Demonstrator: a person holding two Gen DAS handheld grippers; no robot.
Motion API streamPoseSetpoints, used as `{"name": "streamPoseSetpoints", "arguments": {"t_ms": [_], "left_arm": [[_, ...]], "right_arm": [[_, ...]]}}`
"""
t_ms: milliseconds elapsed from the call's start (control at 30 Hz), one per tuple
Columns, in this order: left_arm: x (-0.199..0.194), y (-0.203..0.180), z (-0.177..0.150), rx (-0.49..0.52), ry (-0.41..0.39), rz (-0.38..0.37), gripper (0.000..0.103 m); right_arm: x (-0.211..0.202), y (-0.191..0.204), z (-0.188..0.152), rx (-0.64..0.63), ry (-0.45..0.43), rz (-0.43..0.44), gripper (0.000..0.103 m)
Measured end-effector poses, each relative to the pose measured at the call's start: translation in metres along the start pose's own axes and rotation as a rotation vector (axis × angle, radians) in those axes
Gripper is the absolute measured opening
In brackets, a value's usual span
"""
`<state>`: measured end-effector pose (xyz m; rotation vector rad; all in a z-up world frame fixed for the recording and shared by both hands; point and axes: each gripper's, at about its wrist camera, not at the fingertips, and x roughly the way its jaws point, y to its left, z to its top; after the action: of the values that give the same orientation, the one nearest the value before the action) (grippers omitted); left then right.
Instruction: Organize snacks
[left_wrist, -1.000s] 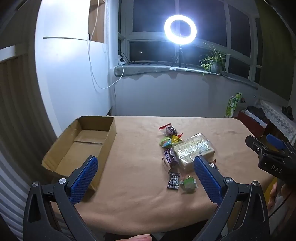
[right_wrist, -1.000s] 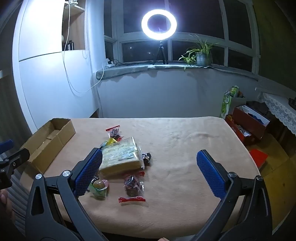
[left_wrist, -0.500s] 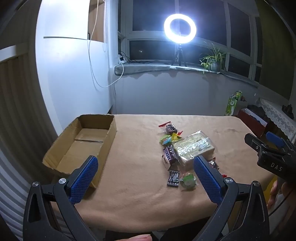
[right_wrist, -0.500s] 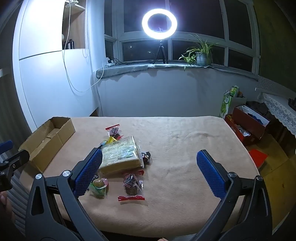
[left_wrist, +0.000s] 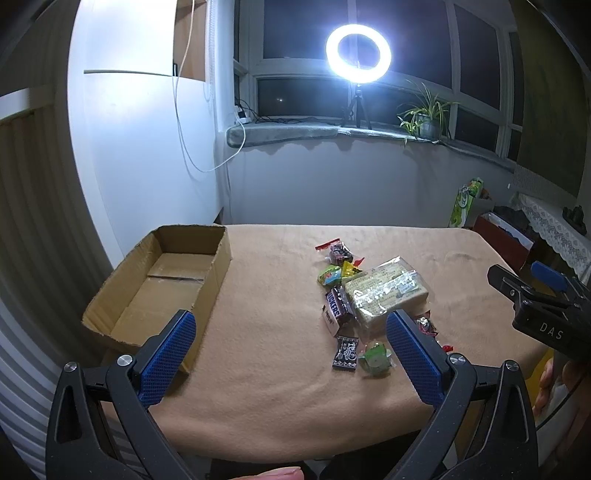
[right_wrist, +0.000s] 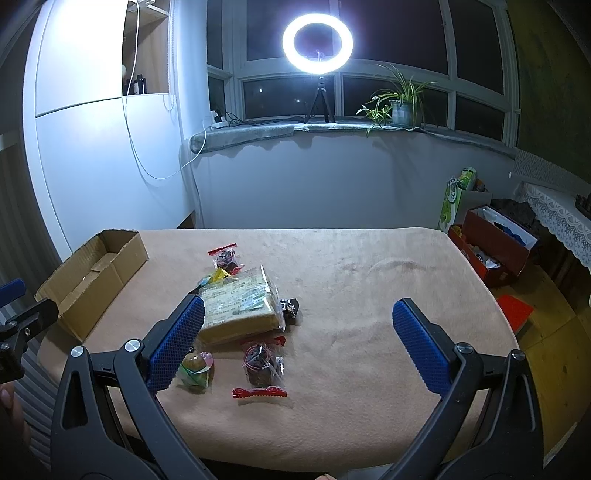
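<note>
Both grippers — left gripper (left_wrist: 288, 347), right gripper (right_wrist: 299, 341) — hang spread wide and empty above the worktop's (right_wrist: 369, 280) near edge, the right finger (left_wrist: 413, 354) hiding part of the snack pile (left_wrist: 373, 295) — cardboard box (left_wrist: 162, 280) well left.

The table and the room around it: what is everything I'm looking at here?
cardboard box: one, brown, empty, table's left edge
large cracker pack: one, clear wrap, mid-table
Snickers bar: one, brown, left of the pack
small wrapped snacks: several, mixed colours, around the pack
table: one, tan cloth
ring light: one, white, windowsill
potted plant: one, green, windowsill
left tool: blue pads, open
right tool: blue pads, open
</note>
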<state>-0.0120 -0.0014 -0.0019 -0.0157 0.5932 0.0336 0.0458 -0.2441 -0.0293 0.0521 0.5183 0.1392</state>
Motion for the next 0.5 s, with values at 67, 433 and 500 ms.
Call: {"name": "streamPoseSetpoints", "arguments": {"t_ms": [67,433,500], "left_arm": [[0.0000,0.0001,-0.0001,0.000,0.001,-0.001,0.102],[0.0008,0.0004,-0.0005,0.000,0.000,0.000,0.102],[0.0007,0.0007,-0.0004,0.000,-0.001,-0.001,0.102]], "right_arm": [[-0.0002,0.0002,0.0005,0.000,0.000,0.000,0.103],[-0.0009,0.0006,0.0013,-0.003,0.002,0.000,0.103],[-0.0008,0.0002,0.0007,-0.003,0.001,0.000,0.103]]}}
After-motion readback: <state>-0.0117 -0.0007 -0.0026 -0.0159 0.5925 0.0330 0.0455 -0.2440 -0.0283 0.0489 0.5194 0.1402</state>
